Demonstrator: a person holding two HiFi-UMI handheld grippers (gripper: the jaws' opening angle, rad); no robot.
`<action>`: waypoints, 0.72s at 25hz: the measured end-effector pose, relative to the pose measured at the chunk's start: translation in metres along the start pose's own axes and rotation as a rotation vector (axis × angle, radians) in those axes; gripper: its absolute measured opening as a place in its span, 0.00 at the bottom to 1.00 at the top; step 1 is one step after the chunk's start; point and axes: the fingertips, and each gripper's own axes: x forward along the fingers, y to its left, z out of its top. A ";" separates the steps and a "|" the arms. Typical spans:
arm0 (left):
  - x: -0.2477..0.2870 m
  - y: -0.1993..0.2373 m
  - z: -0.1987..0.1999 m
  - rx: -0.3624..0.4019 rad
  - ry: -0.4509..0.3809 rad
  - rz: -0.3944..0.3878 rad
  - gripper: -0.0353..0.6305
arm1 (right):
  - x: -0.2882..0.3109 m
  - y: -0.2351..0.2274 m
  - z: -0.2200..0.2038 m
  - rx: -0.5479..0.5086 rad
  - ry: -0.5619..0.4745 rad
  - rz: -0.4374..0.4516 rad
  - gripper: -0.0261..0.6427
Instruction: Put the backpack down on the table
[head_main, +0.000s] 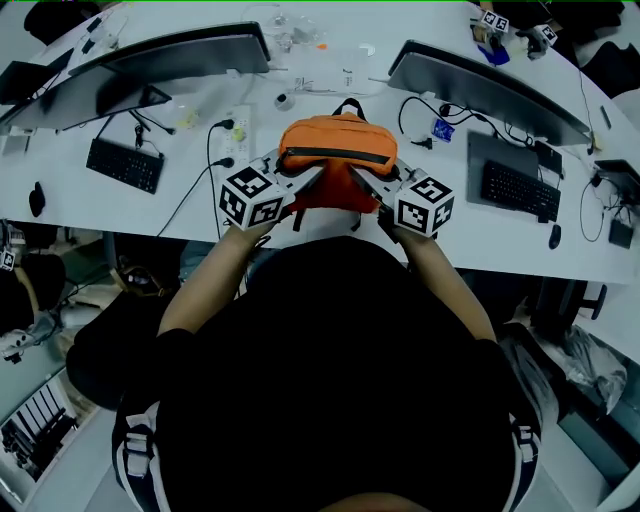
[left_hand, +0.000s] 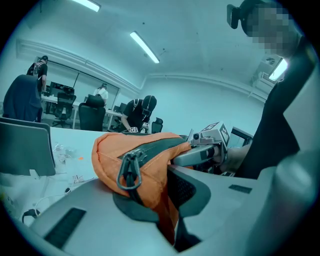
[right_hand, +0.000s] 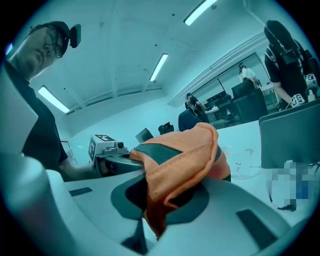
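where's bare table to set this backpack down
Bare table runs along the near edge, between the left keyboard and right keyboard, beneath the backpack. Behind it, cables and small items crowd the monitors.

The white desk (head_main: 470, 250) carries a left monitor (head_main: 170, 55) at upper left, a right monitor (head_main: 480, 85) at upper right, a left keyboard (head_main: 125, 165) and a right keyboard (head_main: 520, 190) below them, and a power strip (head_main: 235, 130) left of centre.
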 end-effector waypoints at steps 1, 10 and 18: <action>-0.003 0.000 0.000 0.005 0.003 -0.007 0.13 | 0.001 0.003 0.000 0.001 -0.005 -0.006 0.12; -0.026 -0.001 0.004 0.048 0.022 -0.056 0.13 | 0.009 0.024 0.005 0.001 -0.047 -0.072 0.12; -0.041 -0.009 0.001 0.072 0.031 -0.104 0.13 | 0.009 0.043 0.002 0.000 -0.073 -0.118 0.12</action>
